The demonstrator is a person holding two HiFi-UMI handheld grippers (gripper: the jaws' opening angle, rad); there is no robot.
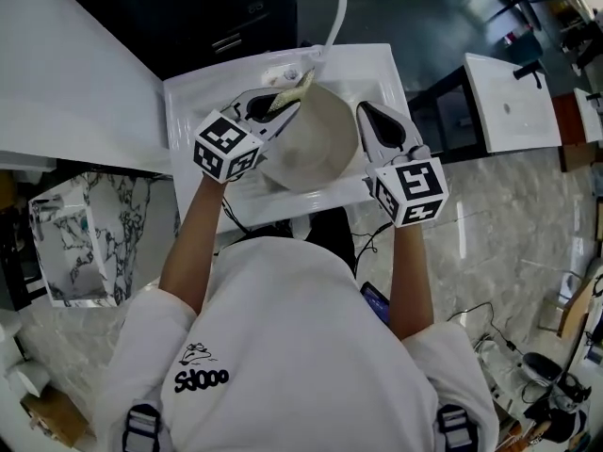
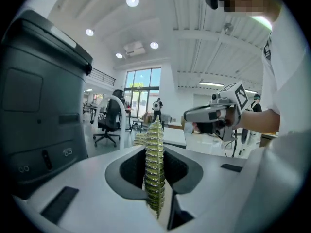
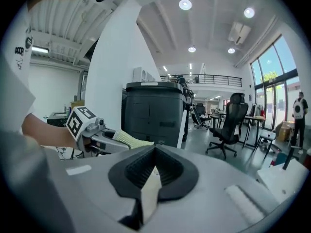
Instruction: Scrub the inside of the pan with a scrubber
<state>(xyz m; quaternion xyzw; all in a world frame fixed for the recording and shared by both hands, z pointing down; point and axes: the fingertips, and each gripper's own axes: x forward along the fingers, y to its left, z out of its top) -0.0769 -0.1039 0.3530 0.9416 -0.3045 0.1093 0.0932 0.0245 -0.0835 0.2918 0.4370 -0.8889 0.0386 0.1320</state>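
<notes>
1. In the head view we see the L tool (image 1: 280, 104) over the white sink (image 1: 188, 102). The yellow-green scrubber (image 1: 294, 90) sits at its tip, by the upper-left edge of the beige pan (image 1: 316, 139).
2. Only the left gripper view shows the grip: jaws clamped on the scrubber (image 2: 154, 169), seen edge-on.
3. The R tool (image 1: 367, 116) is at the pan's right side. The right gripper view adds that its jaws are pinched on the pan's thin cream edge (image 3: 150, 191).
</notes>
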